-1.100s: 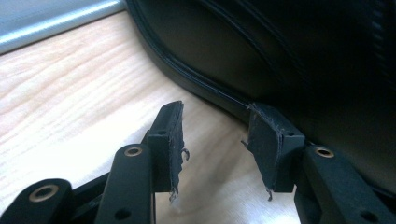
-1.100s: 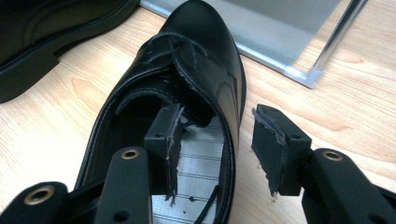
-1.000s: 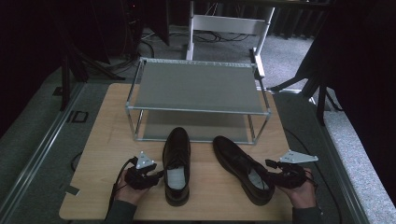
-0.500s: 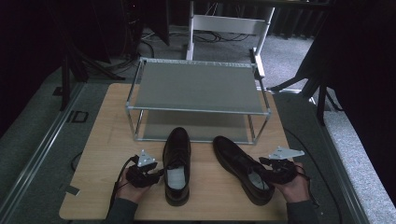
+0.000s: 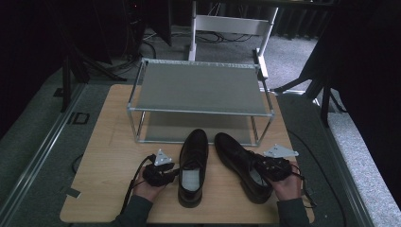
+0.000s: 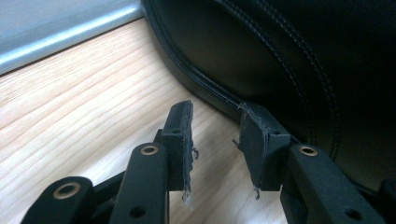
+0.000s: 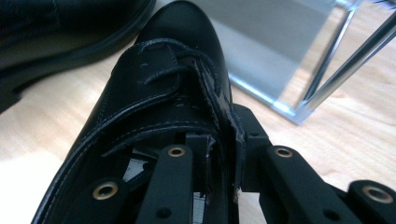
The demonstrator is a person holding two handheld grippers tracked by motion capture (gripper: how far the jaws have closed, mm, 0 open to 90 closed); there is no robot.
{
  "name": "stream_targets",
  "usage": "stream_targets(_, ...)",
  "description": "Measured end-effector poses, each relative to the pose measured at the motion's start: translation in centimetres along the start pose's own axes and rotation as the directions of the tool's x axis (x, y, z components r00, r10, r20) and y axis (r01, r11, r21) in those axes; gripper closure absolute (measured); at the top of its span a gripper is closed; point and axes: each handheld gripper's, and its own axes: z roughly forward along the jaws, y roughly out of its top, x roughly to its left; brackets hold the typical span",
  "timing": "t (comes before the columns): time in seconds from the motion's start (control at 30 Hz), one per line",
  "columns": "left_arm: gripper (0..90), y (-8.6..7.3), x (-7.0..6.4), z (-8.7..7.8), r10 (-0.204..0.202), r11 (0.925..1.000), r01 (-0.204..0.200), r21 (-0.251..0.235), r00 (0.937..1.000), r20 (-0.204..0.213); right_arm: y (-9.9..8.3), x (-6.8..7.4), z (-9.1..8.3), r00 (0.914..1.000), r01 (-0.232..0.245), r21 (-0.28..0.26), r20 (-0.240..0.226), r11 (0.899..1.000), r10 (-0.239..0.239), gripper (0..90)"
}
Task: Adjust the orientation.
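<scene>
dark floor and cables surround a wooden table (image 5: 108, 142), and toward its far side stands a two-tier metal shoe rack (image 5: 201, 90), both shelves bare. in front of the rack lie two black lace-up shoes, toes pointing at it: the left shoe (image 5: 193, 165) straight, the right shoe (image 5: 241, 163) angled with its heel toward the right edge.

the right gripper (image 5: 273, 166) has come in from beside that shoe over the last second and now sits at its opening. in the right gripper view its jaws are pressed together on the side wall of the collar (image 7: 223, 126), one jaw inside the shoe, one outside. that reads as the grasp being made, so lifting the shoe toward the rack looks like the next step.

the left gripper (image 5: 160, 174) has hardly moved; it rests on the table just beside the left shoe. in the left gripper view its jaws stand spread with bare wood between them, one pad (image 6: 254, 140) close against the shoe's welt, possibly touching, though the close angle makes that hard to judge.

the lower shelf is partly hidden under the upper one, and both forearms are cut off at the bottom edge.
</scene>
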Motion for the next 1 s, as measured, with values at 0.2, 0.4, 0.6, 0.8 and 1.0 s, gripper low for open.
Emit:
stream_targets(0.2,66.3,0.4,-0.3,0.4,-0.01,0.9999,0.01,-0.002,0.9999,0.004,1.1,0.7,0.5,0.9974,0.017,0.021,0.07,1.0,-0.018,78.9)
stream_targets(0.4,67.7,0.8,-1.0,0.9,-0.002,1.0,0.002,0.001,0.9999,0.012,1.5,1.5,1.0,0.9969,0.05,0.032,0.06,0.998,-0.052,78.9)
stream_targets(0.6,67.8,1.3,-2.6,1.7,0.038,0.9992,-0.039,0.013,0.9976,0.058,1.4,2.0,1.2,0.9967,0.071,0.043,0.037,0.997,-0.073,77.7)
stream_targets(0.8,67.6,1.9,-4.2,2.5,0.065,0.9976,-0.067,0.017,0.9924,0.105,1.2,1.7,0.9,0.9965,0.076,0.053,0.031,0.996,-0.078,77.8)
stream_targets(1.0,67.1,2.3,-5.4,3.1,0.092,0.9951,-0.096,0.023,0.9872,0.13,1.2,1.7,0.8,0.9962,0.079,0.063,0.031,0.995,-0.081,78.0)
